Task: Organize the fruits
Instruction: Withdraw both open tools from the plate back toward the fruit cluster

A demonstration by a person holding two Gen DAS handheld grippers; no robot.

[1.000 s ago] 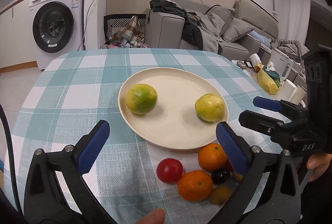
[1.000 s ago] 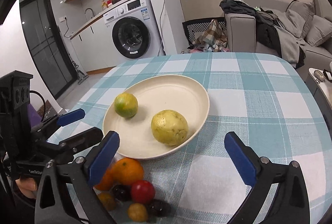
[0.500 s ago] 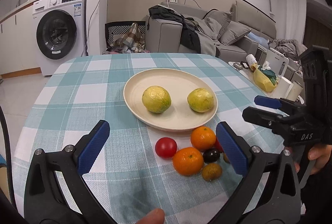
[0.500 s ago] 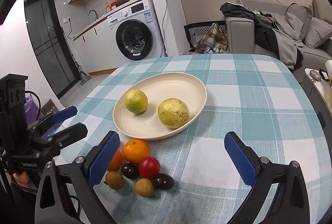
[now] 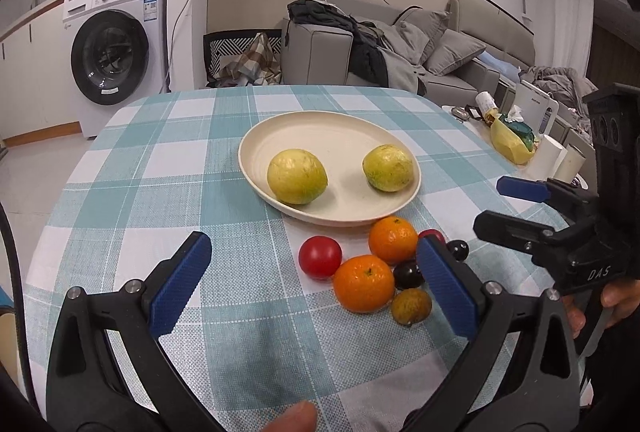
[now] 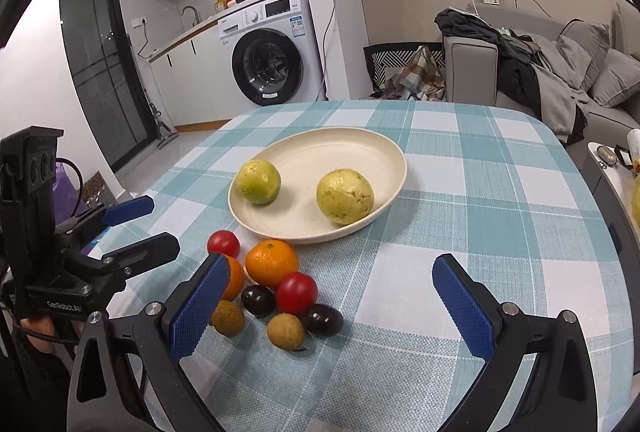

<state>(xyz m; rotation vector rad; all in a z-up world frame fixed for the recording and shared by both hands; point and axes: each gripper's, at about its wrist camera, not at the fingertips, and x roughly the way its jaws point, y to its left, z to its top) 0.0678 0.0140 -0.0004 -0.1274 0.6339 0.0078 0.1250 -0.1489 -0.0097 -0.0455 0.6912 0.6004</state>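
A cream plate [image 5: 332, 136] [image 6: 348, 148] on the checked tablecloth holds two yellow-green fruits [image 5: 297, 176] [image 6: 345, 196]. In front of it lies a loose cluster: two oranges [image 5: 363, 282] [image 6: 272, 261], red tomatoes [image 5: 320, 257] [image 6: 296, 293], dark plums [image 6: 258, 299] and small brown fruits [image 6: 285, 330]. My left gripper [image 5: 316, 288] is open and empty above the cloth, left of the cluster. My right gripper [image 6: 330, 304] is open and empty, hovering over the cluster. Each gripper also shows in the other's view [image 5: 520, 208] [image 6: 136, 228].
The table [image 6: 500, 168] has rounded edges. A side surface at the right holds a yellow bag [image 5: 510, 144] and white containers [image 5: 554, 160]. A washing machine [image 5: 116, 52] and a grey sofa [image 5: 400, 52] stand beyond the table.
Both grippers have drawn back and up from the plate, so the whole fruit cluster is now in view. The left-hand fruit on the plate has rolled a little. Both stay open.
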